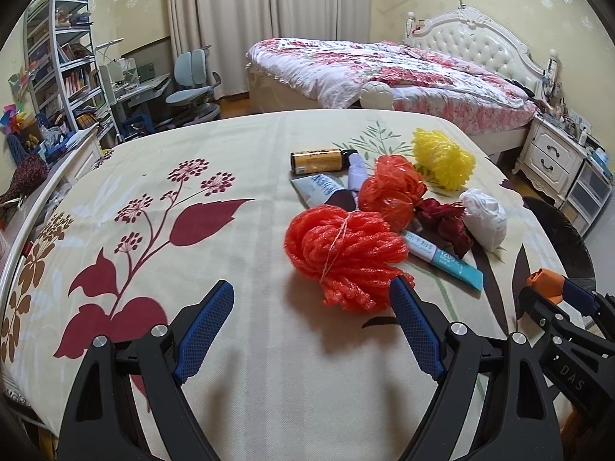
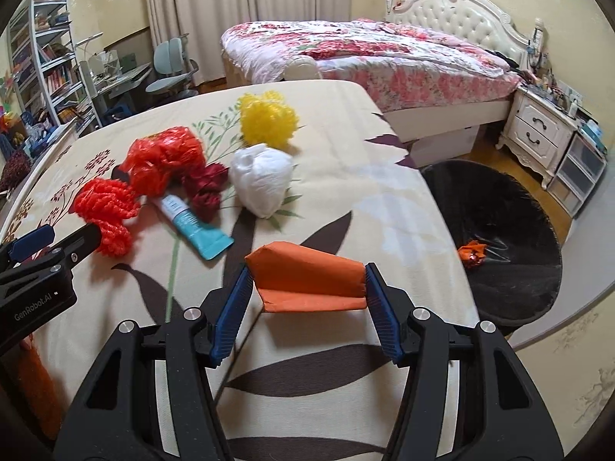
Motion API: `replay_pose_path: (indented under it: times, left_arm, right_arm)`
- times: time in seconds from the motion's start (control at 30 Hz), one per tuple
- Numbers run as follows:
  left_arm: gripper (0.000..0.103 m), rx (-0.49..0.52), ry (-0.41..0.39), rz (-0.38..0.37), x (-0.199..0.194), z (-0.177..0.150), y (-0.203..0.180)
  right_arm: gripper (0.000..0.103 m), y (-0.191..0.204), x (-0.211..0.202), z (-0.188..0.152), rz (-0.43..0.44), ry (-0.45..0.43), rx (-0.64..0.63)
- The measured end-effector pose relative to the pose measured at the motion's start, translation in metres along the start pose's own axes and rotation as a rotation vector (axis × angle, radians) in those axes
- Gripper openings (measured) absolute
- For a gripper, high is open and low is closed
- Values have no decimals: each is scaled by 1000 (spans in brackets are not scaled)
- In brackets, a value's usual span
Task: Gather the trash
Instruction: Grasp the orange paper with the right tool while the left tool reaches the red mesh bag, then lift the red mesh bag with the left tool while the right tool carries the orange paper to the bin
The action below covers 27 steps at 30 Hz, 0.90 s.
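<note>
My right gripper [image 2: 307, 288] is shut on a folded orange paper piece [image 2: 307, 272], held above the table's right side; it also shows in the left wrist view [image 1: 546, 282]. My left gripper [image 1: 313, 299] is open and empty, its right finger touching a red foam net bundle [image 1: 342, 253]. Behind lie a red-orange plastic bag [image 1: 392, 192], a yellow net [image 1: 442, 159], a white plastic ball [image 1: 484, 219], a dark red wrapper [image 1: 446, 223], a teal tube [image 1: 446, 263], a grey-blue tube [image 1: 319, 188] and a yellow-brown battery [image 1: 317, 161].
The table carries a cream floral cloth [image 1: 192, 230]. A black bin lined with a bag [image 2: 499, 238] stands on the floor right of the table, with an orange wrapper [image 2: 472, 253] inside. A bed [image 2: 365, 53], a nightstand [image 2: 538, 134], a desk with chair and shelves are behind.
</note>
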<state>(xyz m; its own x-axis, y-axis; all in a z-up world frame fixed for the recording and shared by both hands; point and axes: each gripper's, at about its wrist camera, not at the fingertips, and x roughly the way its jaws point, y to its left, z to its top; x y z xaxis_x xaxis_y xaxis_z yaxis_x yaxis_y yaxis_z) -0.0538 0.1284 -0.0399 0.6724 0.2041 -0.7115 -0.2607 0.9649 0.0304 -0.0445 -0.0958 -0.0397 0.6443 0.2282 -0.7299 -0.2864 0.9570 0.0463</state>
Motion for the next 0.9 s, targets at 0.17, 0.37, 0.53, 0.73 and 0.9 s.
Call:
replay_pose_path:
  times: [0.17, 0.37, 0.53, 0.73, 0.9]
  left_arm:
    - [83, 2, 8, -7, 8, 6, -8]
    - [83, 15, 22, -23, 17, 11, -15]
    - [71, 19, 23, -58, 20, 11, -18]
    - [63, 38, 20, -67, 18, 8, -20]
    - [60, 50, 13, -73, 12, 5, -20]
  right_arm:
    - [57, -10, 2, 6, -4, -5, 16]
    - [57, -15, 4, 11, 1, -9, 29]
    - [57, -17, 7, 12, 6, -3, 34]
    - [57, -18, 11, 10, 17, 10, 41]
    - [57, -17, 10, 9, 19, 8, 37]
